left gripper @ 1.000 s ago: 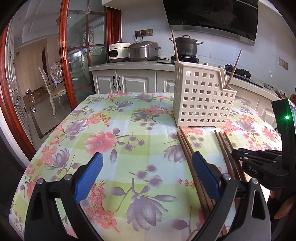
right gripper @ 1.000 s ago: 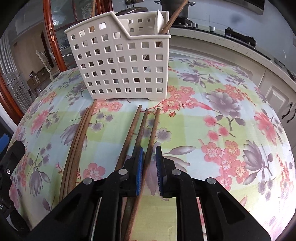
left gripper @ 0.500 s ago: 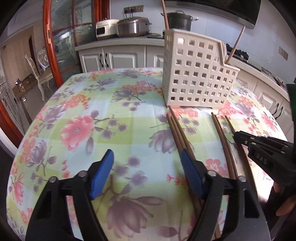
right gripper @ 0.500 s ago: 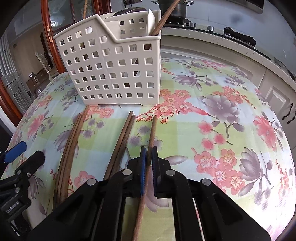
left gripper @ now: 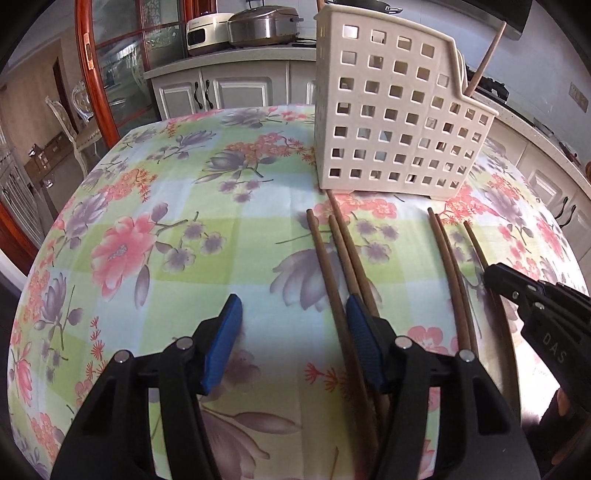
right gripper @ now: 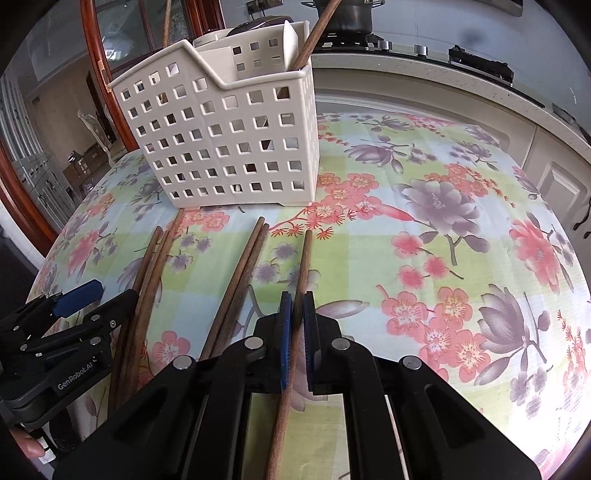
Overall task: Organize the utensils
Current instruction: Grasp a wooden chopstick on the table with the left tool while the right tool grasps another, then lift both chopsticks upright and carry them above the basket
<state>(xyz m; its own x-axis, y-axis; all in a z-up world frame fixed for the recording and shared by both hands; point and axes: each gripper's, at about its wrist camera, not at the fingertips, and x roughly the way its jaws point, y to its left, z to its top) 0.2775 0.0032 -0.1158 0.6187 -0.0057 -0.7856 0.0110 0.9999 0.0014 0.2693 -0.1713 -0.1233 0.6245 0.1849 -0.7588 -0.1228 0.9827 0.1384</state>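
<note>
A white perforated utensil basket (left gripper: 395, 122) (right gripper: 229, 144) stands on the floral table with two chopsticks upright in it. Several brown chopsticks lie in front of it: three on the left (left gripper: 340, 258) (right gripper: 151, 266), a pair in the middle (left gripper: 448, 266) (right gripper: 243, 273). My right gripper (right gripper: 297, 299) is shut on a single chopstick (right gripper: 303, 258), the rightmost one; it also shows at the right of the left wrist view (left gripper: 491, 271). My left gripper (left gripper: 293, 306) is open just above the cloth, its right finger beside the left chopsticks.
The table is round with a flowered cloth (right gripper: 443, 221). A kitchen counter with cookers (left gripper: 258, 26) and a pot on the hob (right gripper: 351, 16) runs behind. A red-framed glass door (left gripper: 92, 74) is at the left.
My right gripper closed on the rightmost chopstick and drew it apart from the pair. My left gripper moved forward and lower toward the left chopsticks.
</note>
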